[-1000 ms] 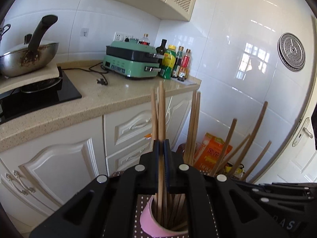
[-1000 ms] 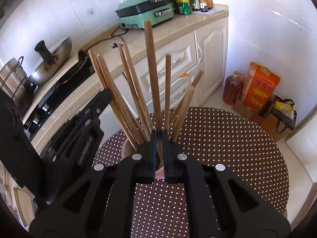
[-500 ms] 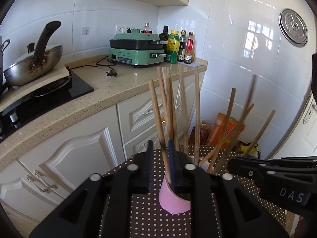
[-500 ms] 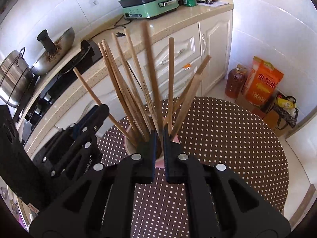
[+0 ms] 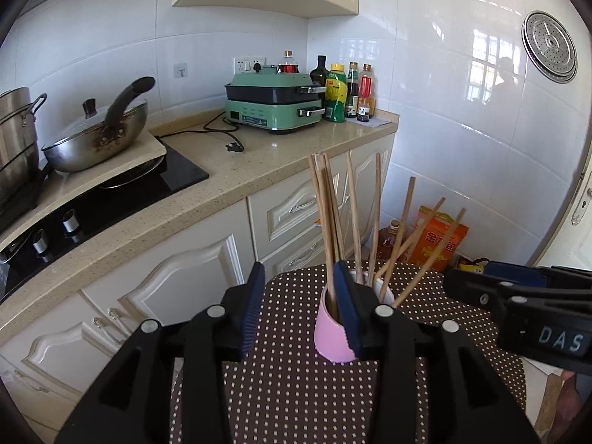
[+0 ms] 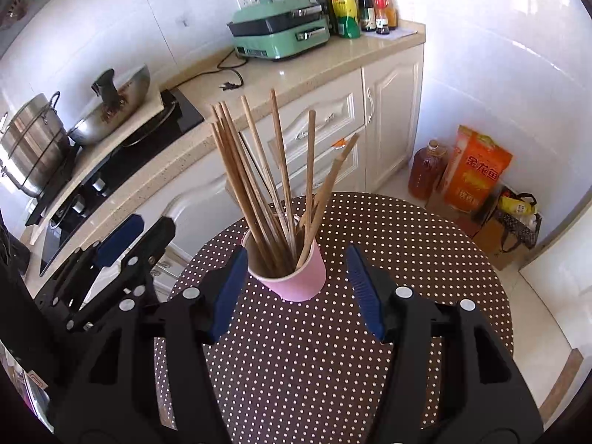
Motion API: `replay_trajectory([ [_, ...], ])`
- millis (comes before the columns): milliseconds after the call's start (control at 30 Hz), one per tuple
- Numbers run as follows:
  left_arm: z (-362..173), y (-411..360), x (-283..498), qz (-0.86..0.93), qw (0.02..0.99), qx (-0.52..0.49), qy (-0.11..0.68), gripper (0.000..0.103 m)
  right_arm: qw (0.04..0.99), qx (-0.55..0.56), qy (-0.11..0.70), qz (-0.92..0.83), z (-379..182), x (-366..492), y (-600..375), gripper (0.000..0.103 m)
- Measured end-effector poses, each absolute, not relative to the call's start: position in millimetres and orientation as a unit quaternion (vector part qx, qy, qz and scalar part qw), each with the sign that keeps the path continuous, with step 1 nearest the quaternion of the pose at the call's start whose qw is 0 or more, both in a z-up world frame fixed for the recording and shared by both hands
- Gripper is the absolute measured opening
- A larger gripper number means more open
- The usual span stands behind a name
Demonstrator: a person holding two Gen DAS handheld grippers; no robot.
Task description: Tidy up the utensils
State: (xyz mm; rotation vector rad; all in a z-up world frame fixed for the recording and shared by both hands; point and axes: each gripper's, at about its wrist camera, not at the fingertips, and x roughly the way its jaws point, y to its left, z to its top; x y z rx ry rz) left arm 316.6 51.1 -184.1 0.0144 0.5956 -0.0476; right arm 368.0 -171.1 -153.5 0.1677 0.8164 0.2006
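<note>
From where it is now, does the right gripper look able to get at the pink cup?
Probably yes. The right gripper points at the pink cup, jaws opening, nothing between them. The chopsticks lean away; the left gripper sits off to one side.

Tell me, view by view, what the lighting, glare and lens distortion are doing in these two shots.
Left wrist view: strong fisheye, so the countertop bows and the corners go black; window glare sits on the white wall tiles. Right wrist view: the same bending, harsh daylight washes out the tiles at upper right, while the chopsticks in the pink cup stay sharp.
</note>
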Motion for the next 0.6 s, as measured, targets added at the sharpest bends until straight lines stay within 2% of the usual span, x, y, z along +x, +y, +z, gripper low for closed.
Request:
replay_trajectory([
  [133, -167, 46, 286, -0.014, 0.956, 0.014, 0.293, 0.039, 0.919, 0.068, 0.377, 0.089, -137, 338, -178, 0.056],
  [233, -153, 40, 262, -0.005, 0.955, 0.023, 0.294, 0.039, 0.926, 0.058, 0.365, 0.08, -126, 319, -181, 0.064],
  [400, -128, 33, 224, -0.002, 0.958, 0.013, 0.286, 0.04, 0.939, 0.03, 0.335, 0.069, -105, 277, -187, 0.07],
  [600, -95, 24, 180, 0.012, 0.963, 0.003, 0.267, 0.048, 0.952, 0.014, 0.297, 0.066, -82, 235, -195, 0.076],
])
